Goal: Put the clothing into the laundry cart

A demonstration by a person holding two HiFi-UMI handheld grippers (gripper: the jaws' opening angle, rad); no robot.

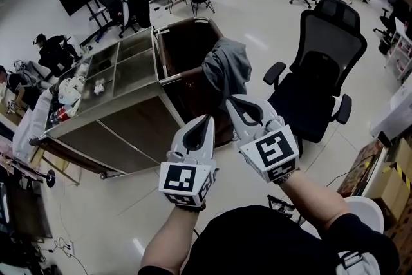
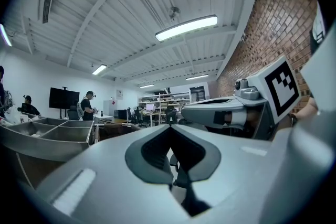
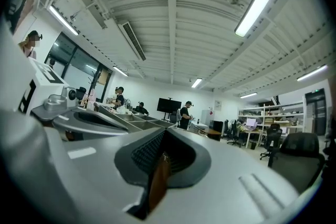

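Grey clothing (image 1: 226,64) lies draped over the rim of the laundry cart (image 1: 183,24), partly hanging outside. The left tongs (image 1: 208,119) and right tongs (image 1: 231,100) are both closed and empty, near it. Open one wide, pinch the hanging fold, and lift it inward over the rim.

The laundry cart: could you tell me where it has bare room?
The brown bin, between the steel trays and the grey garment draped over its rim, looks bare. The trays beside it do too; the left end is crowded with white items.

Pale glossy floor (image 1: 257,22) — black office chair (image 1: 325,55), brick wall (image 2: 262,34), tube ceiling lights (image 2: 186,28).
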